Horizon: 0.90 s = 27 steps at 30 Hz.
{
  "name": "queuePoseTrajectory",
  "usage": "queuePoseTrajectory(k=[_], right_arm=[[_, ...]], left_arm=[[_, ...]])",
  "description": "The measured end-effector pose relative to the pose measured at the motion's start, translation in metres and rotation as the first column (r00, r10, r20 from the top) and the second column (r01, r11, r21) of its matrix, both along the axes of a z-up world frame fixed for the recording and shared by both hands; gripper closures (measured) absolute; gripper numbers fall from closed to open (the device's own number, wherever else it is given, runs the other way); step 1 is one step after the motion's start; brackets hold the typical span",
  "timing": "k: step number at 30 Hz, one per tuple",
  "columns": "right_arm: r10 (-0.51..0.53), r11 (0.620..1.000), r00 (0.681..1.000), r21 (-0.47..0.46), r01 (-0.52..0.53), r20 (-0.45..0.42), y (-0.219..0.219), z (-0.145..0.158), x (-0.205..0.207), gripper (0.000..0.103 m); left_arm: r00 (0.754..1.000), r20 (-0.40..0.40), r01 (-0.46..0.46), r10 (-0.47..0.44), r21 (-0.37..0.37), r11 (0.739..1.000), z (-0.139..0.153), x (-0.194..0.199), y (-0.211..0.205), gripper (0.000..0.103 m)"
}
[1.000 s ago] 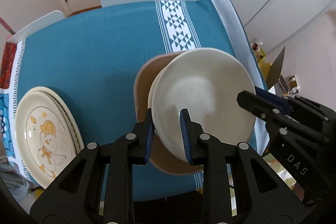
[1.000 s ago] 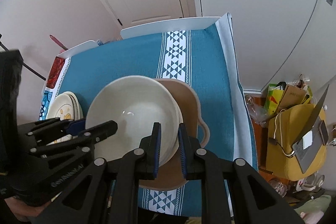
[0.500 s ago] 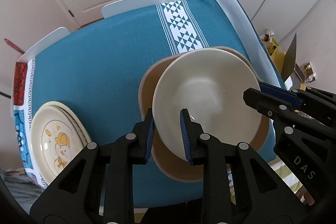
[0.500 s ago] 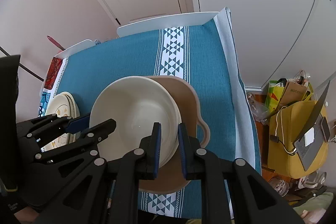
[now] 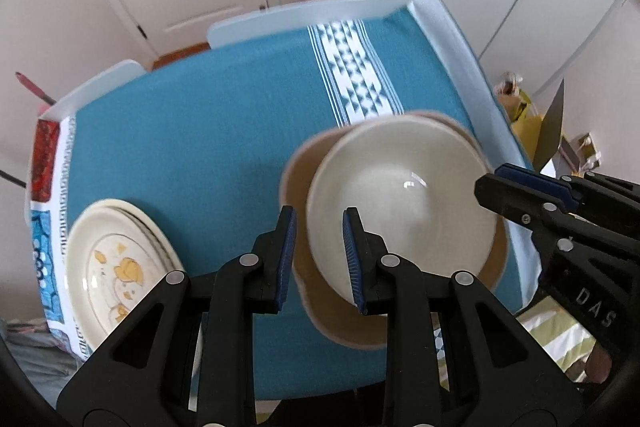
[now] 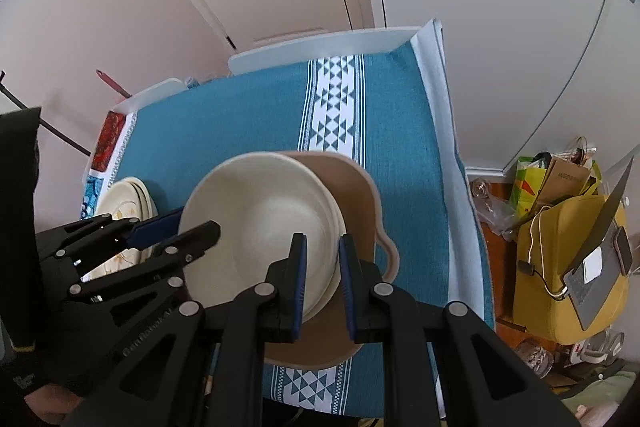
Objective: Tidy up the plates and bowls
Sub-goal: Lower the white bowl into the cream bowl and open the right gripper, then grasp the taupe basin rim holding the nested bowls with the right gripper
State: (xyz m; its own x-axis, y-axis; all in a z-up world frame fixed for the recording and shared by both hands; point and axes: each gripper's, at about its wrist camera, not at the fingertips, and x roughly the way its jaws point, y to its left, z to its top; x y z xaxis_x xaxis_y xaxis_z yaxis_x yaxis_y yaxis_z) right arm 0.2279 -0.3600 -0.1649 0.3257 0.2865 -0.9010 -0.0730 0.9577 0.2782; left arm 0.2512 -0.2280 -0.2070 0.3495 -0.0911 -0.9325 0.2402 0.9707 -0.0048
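Left gripper [image 5: 318,253] and right gripper [image 6: 322,273] are each straddling opposite rims of the cream ceramic bowl [image 6: 260,227], jaws part-open, grip uncertain. Bowl is sitting in the tan handled dish [image 6: 356,195] near the table's right edge; uneven squeeze risks tipping it.

A cream bowl [image 5: 400,203], glossy and empty, was seen nested upright in a wider tan bowl [image 5: 298,183], whose rim carried a small pouring lip on one side [image 6: 388,255]. The pair was set on the teal-clothed desk [image 5: 200,147], near its right edge. A stack of cream plates [image 5: 116,267], the top one printed with a yellow cartoon figure, was laid flat well apart, at the desk's left edge.
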Motion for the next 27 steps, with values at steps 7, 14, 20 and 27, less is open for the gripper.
queuePoseTrajectory(k=[7, 14, 20, 27], right_arm=[[-0.014, 1.000, 0.992, 0.015, 0.012, 0.125, -0.008, 0.053, -0.010, 0.088], [-0.076, 0.996, 0.957, -0.030, 0.088, 0.281, -0.014, 0.096, -0.029, 0.005], [-0.096, 0.988, 0.961, -0.093, 0.124, 0.259, -0.025, 0.095, -0.040, 0.001], [-0.099, 0.957, 0.976, -0.252, 0.147, 0.193, -0.024, 0.062, -0.056, 0.001]], left_arm=[[0.986, 0.164, -0.020, 0.031, -0.068, 0.998, 0.064, -0.012, 0.018, 0.066], [0.905, 0.423, -0.015, 0.055, -0.096, 0.995, 0.125, -0.044, 0.039, 0.000], [0.935, 0.349, -0.031, 0.065, -0.102, 0.994, 0.115, -0.048, 0.055, 0.000], [0.973, 0.231, -0.007, 0.015, -0.035, 0.999, 0.059, -0.053, 0.055, 0.000]])
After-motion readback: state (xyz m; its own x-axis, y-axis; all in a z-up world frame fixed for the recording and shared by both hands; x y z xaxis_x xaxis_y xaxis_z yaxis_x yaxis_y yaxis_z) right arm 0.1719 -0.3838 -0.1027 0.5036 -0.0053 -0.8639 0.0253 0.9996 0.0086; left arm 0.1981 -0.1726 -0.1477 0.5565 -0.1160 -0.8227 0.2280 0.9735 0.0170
